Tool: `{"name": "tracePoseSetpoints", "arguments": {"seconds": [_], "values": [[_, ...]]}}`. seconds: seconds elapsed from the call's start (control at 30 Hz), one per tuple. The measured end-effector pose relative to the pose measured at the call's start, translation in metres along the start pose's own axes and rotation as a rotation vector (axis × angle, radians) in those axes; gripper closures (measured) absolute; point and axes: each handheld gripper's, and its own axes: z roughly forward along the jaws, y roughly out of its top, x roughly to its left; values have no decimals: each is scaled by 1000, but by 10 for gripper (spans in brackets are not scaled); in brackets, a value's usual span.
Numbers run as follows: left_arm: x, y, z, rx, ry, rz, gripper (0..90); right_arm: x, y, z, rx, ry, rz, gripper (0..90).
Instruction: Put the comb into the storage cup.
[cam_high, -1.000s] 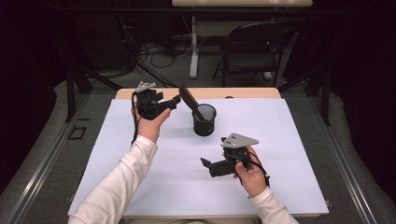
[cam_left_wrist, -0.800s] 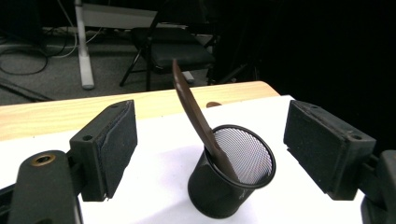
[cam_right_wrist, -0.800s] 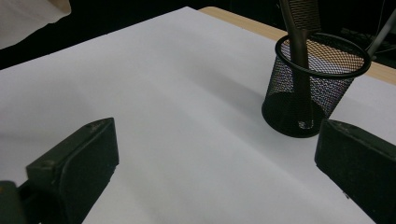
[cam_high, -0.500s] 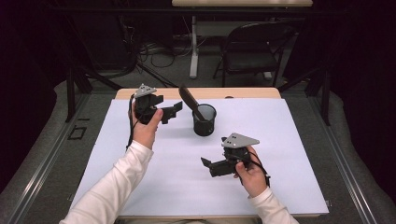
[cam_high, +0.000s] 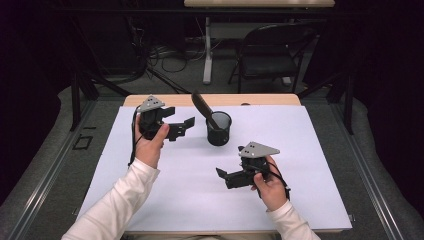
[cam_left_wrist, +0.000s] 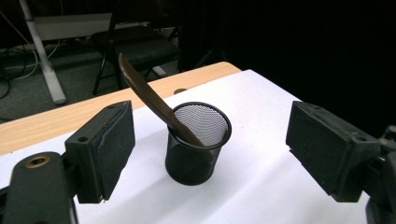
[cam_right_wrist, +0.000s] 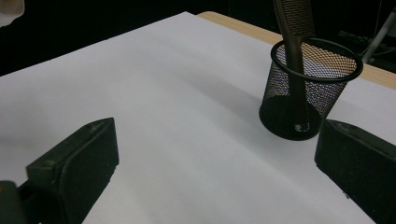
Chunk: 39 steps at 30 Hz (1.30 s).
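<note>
A dark brown comb (cam_high: 202, 106) leans tilted in a black round mesh cup (cam_high: 219, 129) standing upright. Beside the cup, the left gripper (cam_high: 186, 125) is released, empty; the right gripper (cam_high: 223, 176), nearer the person, likewise.

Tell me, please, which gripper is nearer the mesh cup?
The left gripper: it hovers open just beside the mesh cup, while the right gripper sits farther off.

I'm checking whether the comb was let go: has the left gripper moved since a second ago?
Yes. The left gripper has drawn back leftward from the mesh cup, jaws open after just widening, leaving the comb standing in it.
</note>
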Motion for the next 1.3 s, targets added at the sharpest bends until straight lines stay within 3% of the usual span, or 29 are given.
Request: {"name": "tracePoseSetpoints", "arguments": {"seconds": [0.3, 0.57, 0.77, 1.3], "values": [[-4, -3, -16, 4, -34, 21, 161, -3, 1, -3, -10, -5, 11, 0], [-10, -9, -32, 20, -50, 68, 161, -4, 2, -5, -15, -9, 15, 0], [-11, -21, -46, 29, -69, 85, 161, -5, 2, -7, -19, -14, 20, 0], [-9, -66, -66, 15, -97, 65, 161, -7, 2, -8, -18, -20, 23, 0]]}}
